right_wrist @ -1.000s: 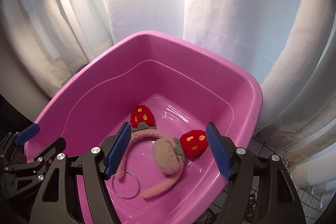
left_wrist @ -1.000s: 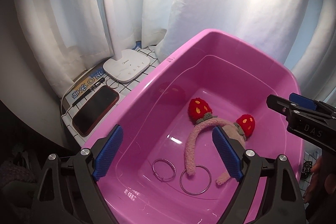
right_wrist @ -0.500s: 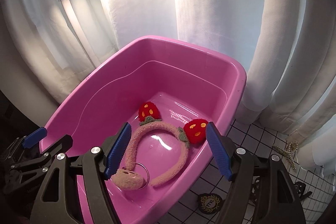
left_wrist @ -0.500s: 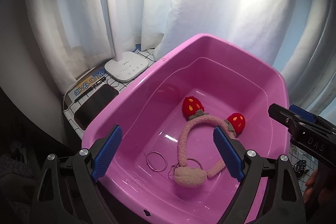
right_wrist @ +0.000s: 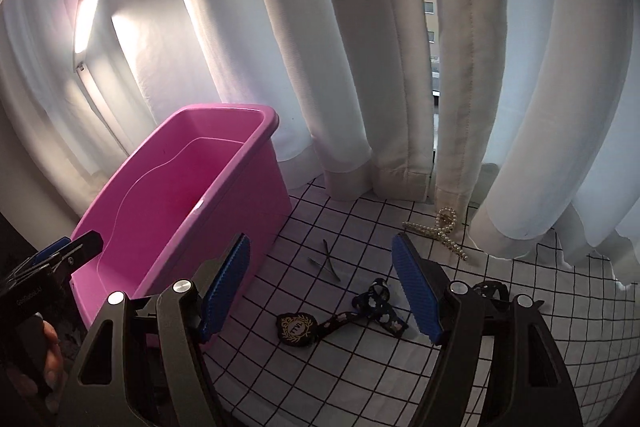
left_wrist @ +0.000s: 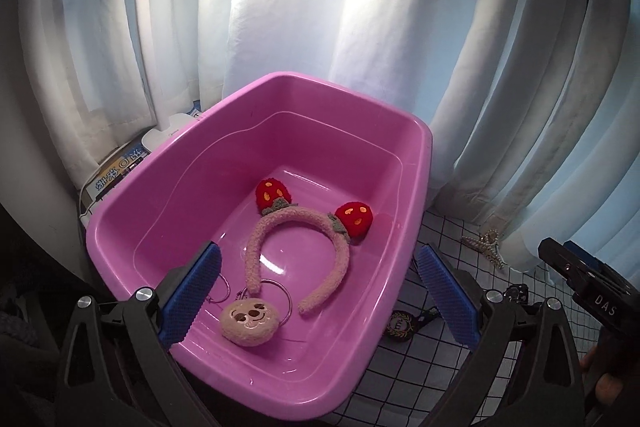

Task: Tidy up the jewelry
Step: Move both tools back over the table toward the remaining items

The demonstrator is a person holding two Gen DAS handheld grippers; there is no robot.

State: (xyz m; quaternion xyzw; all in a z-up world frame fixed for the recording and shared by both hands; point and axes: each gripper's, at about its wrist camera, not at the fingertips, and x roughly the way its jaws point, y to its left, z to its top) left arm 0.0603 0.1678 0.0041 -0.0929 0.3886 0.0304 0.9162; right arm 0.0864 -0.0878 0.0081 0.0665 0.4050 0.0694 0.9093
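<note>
Right wrist view: right gripper [right_wrist: 322, 287] fingers released, empty; left gripper [left_wrist: 318, 293] likewise. Black embroidered ribbon badge [right_wrist: 297, 328] lies at 6 o'clock on grid-patterned counter [right_wrist: 400, 379]. Descend vertically, straddle badge, then close.

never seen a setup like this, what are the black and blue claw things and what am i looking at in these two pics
Those claws are two hand-held grippers; a person holds one in each hand, each carrying a camera looking along its fingers. The left gripper views a pink tub holding a plush headband, a bear-face charm and metal rings. The right gripper views the checked cloth, where a pearl hair claw, a black ribbon badge and tweezers lie. Both grippers are open and empty.
</note>
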